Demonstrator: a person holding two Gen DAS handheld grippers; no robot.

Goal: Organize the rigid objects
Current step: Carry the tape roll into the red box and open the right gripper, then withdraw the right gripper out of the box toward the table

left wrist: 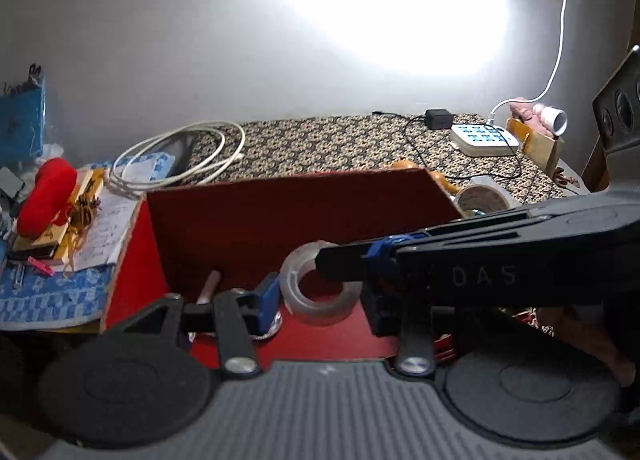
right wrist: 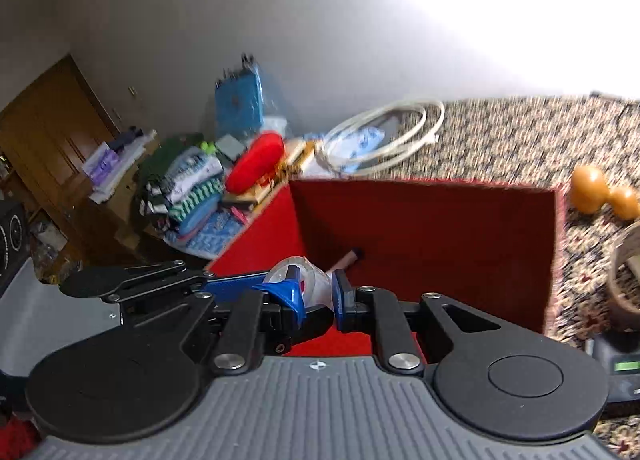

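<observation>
A red open box (left wrist: 280,216) stands on the patterned table. A clear tape roll (left wrist: 316,284) hangs over its inside. My right gripper (right wrist: 314,292) is shut on this clear tape roll (right wrist: 308,280); its black finger (left wrist: 340,260) reaches in from the right in the left wrist view. My left gripper (left wrist: 320,300) is open, its blue pads on either side of the roll, low over the box floor. A pinkish stick (left wrist: 210,286) lies in the box, also in the right wrist view (right wrist: 346,260). A round metal thing (left wrist: 268,330) lies under the left pad.
A brown tape roll (left wrist: 482,196) and an orange wooden piece (right wrist: 604,196) lie right of the box. A white cable coil (left wrist: 180,156), a red case (left wrist: 48,196), papers and clutter sit at left. A white power strip (left wrist: 484,138) is at the back right.
</observation>
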